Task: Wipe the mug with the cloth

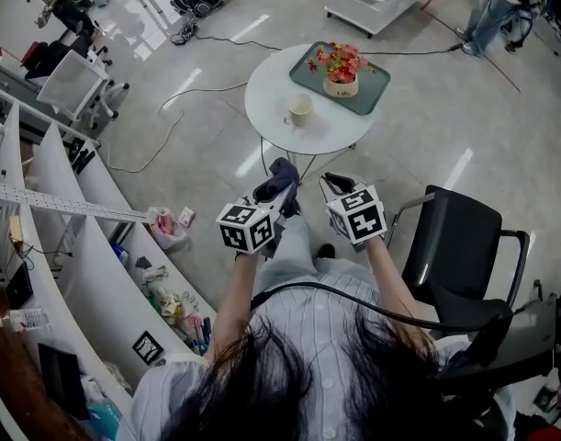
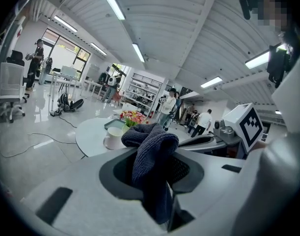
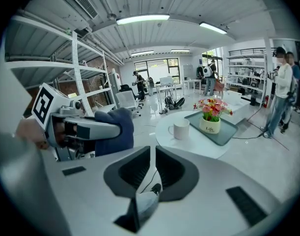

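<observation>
The left gripper (image 2: 157, 170) clamps the limp dark-blue woven cloth (image 2: 150, 142), the right gripper (image 3: 150, 173) is all but closed and empty, and the rigid, slick, breakable white ceramic mug (image 1: 299, 110) on the round white table (image 1: 269, 79) probably wants steadying by its handle.

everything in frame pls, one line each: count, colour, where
table: 1, white, round, ahead of the person
mug: 1, white, on the table, beside the tray
tray: 1, green, far side of the table
flower pot: 1, cream, pink and red flowers, on the tray
cloth: 1, dark blue, in the left gripper
chair: 1, black, at the person's right
office chair: 1, white, far left
bystanders: several, background
left gripper: 1, grey, shut on the cloth, short of the table
right gripper: 1, grey, jaws together, empty, beside the left
</observation>
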